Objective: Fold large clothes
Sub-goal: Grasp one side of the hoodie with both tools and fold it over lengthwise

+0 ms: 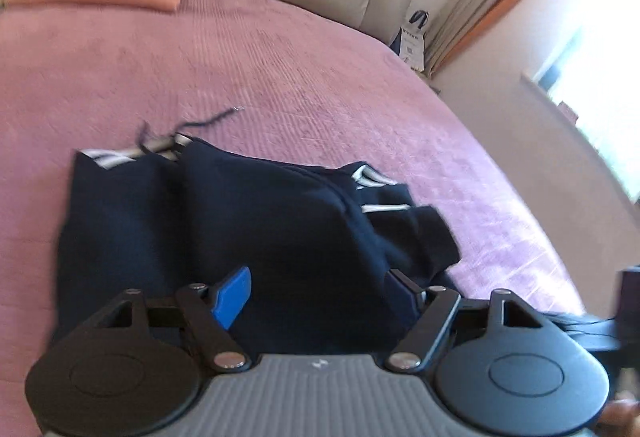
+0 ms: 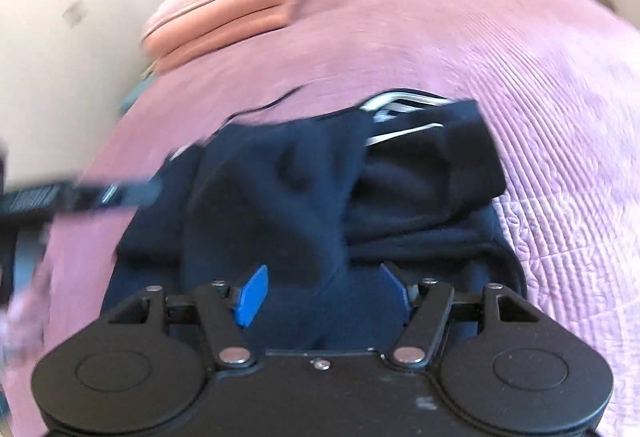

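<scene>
A navy garment (image 1: pixel 224 221) (white-striped, partly folded) is seen bunched on the pink bedspread (image 1: pixel 280 69). The left gripper (image 1: pixel 316 293) and right gripper (image 2: pixel 320 289) are held spread wide above it, nothing grasped.

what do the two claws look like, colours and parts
Both claws are black linkage frames with two round black discs at the base, silver pivot bolts and blue finger pads. The left claw has a grey ribbed body with a small white logo; its left pad is bright blue. The right claw has a plain black body with a small screw.
</scene>
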Motion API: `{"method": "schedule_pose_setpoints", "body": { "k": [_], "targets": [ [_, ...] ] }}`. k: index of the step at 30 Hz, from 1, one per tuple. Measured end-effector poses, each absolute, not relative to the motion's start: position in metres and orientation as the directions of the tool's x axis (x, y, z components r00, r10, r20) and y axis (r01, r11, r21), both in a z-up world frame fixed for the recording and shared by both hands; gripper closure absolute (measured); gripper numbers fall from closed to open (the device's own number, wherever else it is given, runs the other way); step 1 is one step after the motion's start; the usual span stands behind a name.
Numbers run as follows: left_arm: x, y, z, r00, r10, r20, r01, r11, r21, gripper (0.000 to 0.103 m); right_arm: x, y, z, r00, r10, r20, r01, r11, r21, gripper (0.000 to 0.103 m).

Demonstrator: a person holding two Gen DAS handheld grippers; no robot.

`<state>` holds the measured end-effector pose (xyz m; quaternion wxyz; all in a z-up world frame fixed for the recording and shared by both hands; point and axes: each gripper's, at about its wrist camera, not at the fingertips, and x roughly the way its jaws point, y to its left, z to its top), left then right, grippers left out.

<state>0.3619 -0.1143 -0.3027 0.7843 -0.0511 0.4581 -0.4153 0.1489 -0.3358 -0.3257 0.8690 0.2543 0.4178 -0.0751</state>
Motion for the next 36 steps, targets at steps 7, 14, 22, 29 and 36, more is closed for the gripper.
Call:
{"method": "schedule_pose_setpoints", "body": {
  "k": [7, 14, 22, 29, 36],
  "targets": [
    [0.37, -0.155, -0.323, 0.177, -0.695, -0.696, 0.516, 0.668, -0.536, 0.028, 0.164, -0.355, -0.37, 0.612, 0.154, -0.776, 0.457, 0.732, 0.505, 0.061],
    [0.39, -0.176, -0.357, 0.089, -0.686, -0.722, 0.392, 0.691, -0.608, 0.04, 0.175, -0.301, -0.354, 0.622, 0.346, -0.703, 0.254, 0.76, 0.598, 0.063],
    [0.397, -0.16, -0.369, 0.156, -0.629, -0.761, 0.324, 0.761, -0.562, 0.097, 0.161, -0.312, -0.339, 0.643, 0.329, -0.692, 0.249, 0.764, 0.595, 0.059],
    [0.378, -0.107, -0.316, 0.284, -0.681, -0.675, 0.376, 0.726, -0.576, 0.097, 0.174, -0.364, -0.353, 0.68, 0.265, -0.684, 0.427, 0.615, 0.663, 0.028],
    [0.378, -0.078, -0.296, 0.312, -0.687, -0.656, 0.379, 0.724, -0.577, 0.097, 0.204, -0.338, -0.373, 0.601, 0.299, -0.741, 0.501, 0.581, 0.641, 0.027]
  ]
}}
